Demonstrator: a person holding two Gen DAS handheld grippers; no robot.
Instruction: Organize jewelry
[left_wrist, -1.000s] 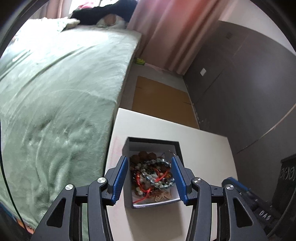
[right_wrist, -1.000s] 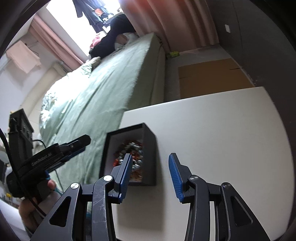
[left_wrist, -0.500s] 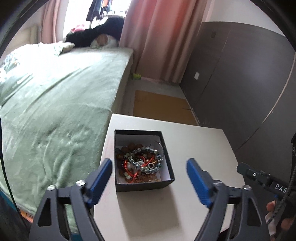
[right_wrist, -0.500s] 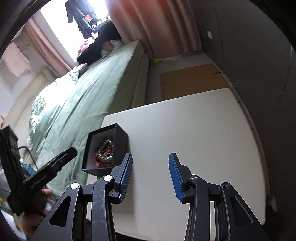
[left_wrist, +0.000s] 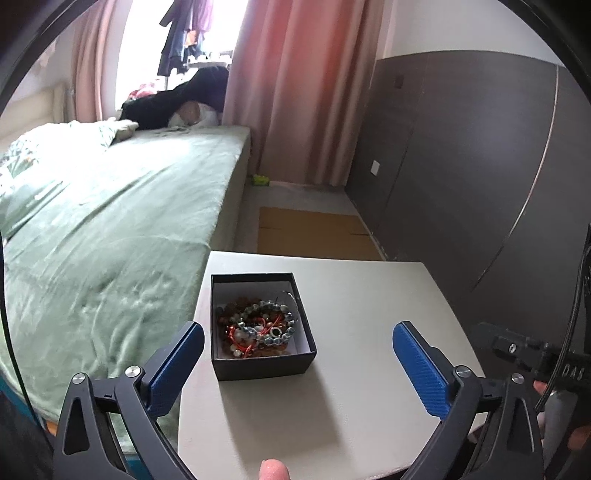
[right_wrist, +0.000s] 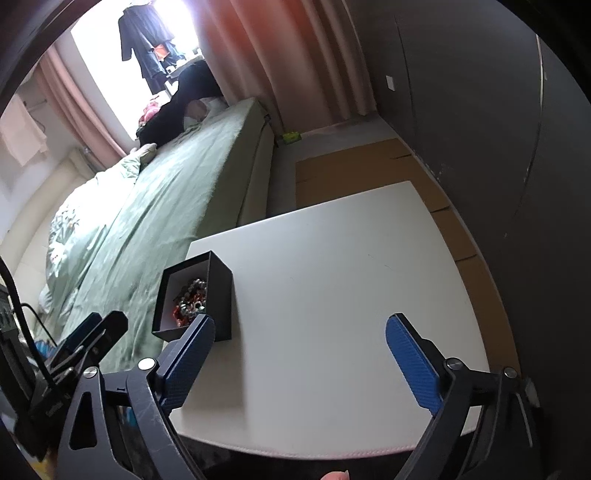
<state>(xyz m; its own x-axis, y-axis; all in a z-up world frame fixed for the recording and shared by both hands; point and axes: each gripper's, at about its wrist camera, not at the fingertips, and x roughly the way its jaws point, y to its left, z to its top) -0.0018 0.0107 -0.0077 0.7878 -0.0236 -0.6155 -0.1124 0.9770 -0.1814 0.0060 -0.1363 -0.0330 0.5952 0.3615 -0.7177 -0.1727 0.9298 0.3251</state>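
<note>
A black open box with a white lining stands at the left side of a white table. It holds a tangle of bead bracelets and red cords. My left gripper is open wide and empty, drawn back above the table's near part. My right gripper is open wide and empty over the table's near edge, with the box and the jewelry just beyond its left finger. The left gripper's body shows at the lower left of the right wrist view.
A bed with a green cover runs along the table's left side. A dark panelled wall is on the right. Flat cardboard lies on the floor beyond the table. Pink curtains hang at the back.
My left gripper opened from around the box and pulled back and up. My right gripper pulled back, then opened wide. The box stayed on the table.
</note>
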